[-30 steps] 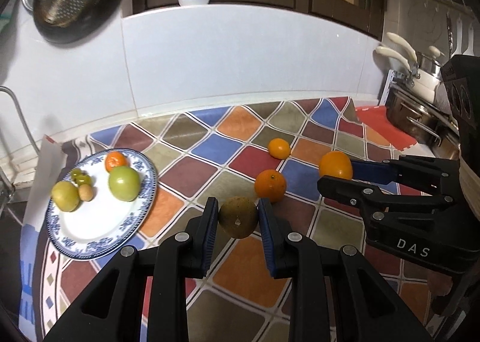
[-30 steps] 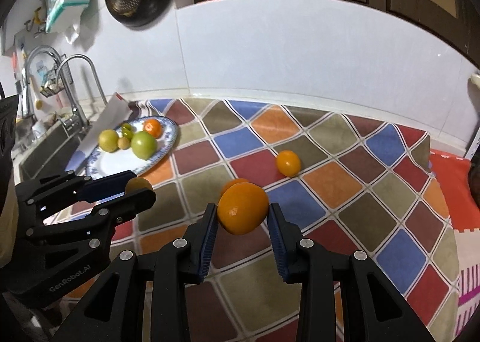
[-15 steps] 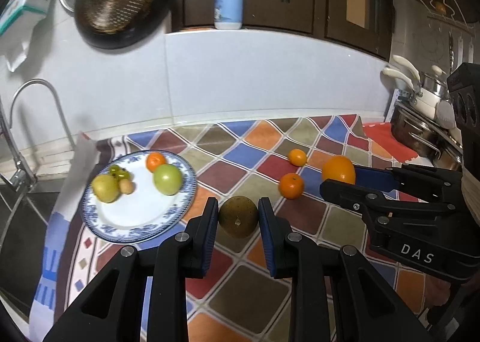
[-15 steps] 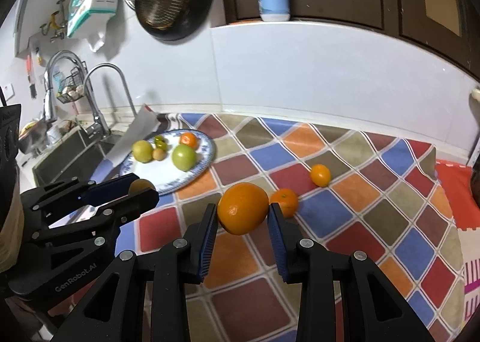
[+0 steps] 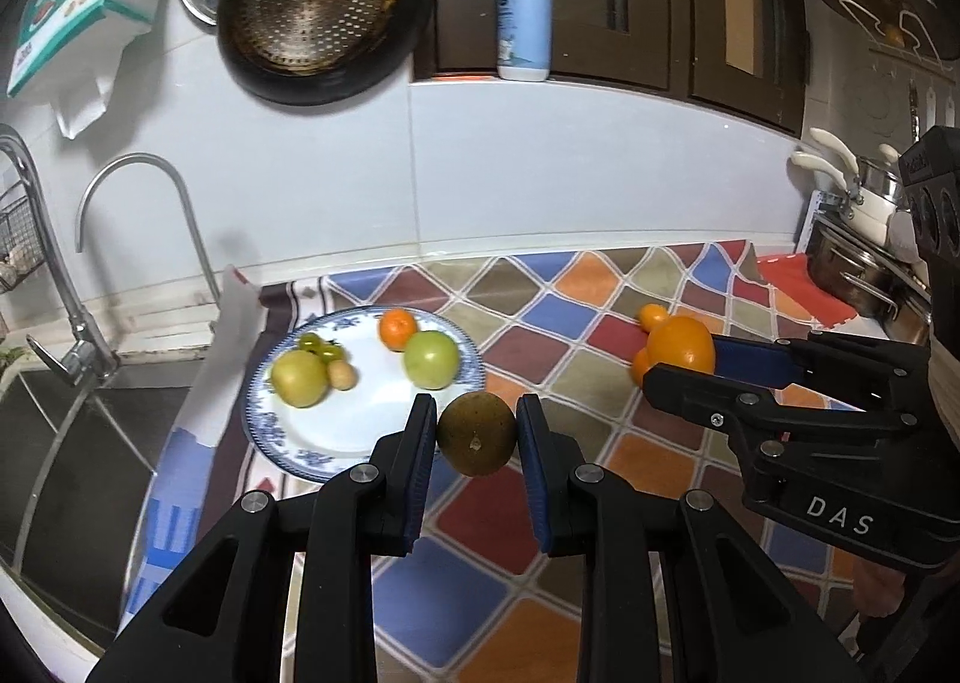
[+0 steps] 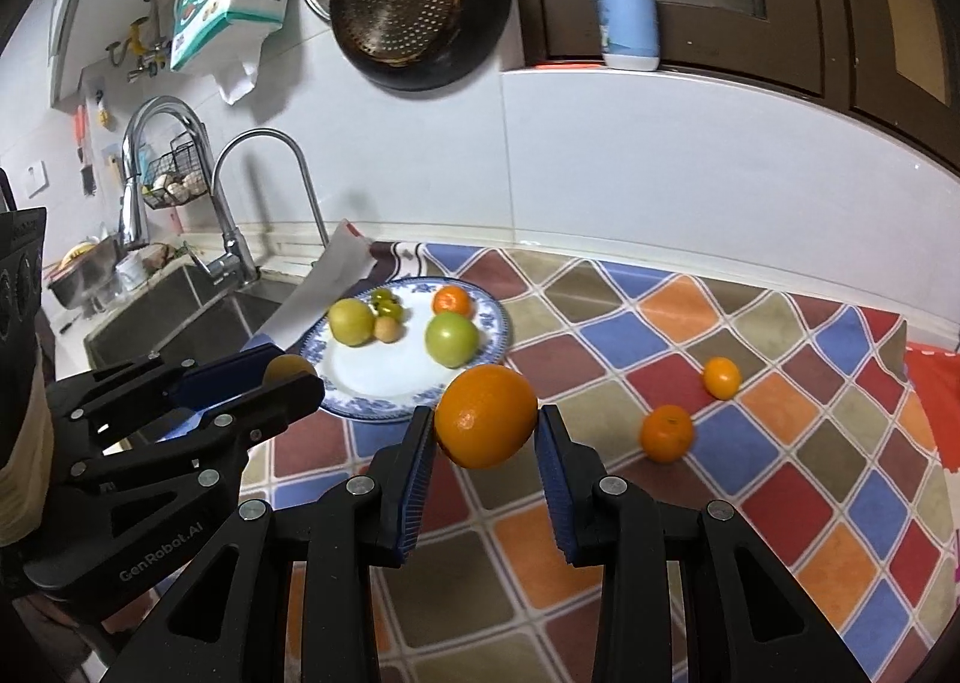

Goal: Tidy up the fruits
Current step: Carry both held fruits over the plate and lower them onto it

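A firm, round brown fruit is held clamped across its middle in the left gripper beside the plate, and an orange, smooth and likely to roll, is gripped likewise by the right gripper above the counter.
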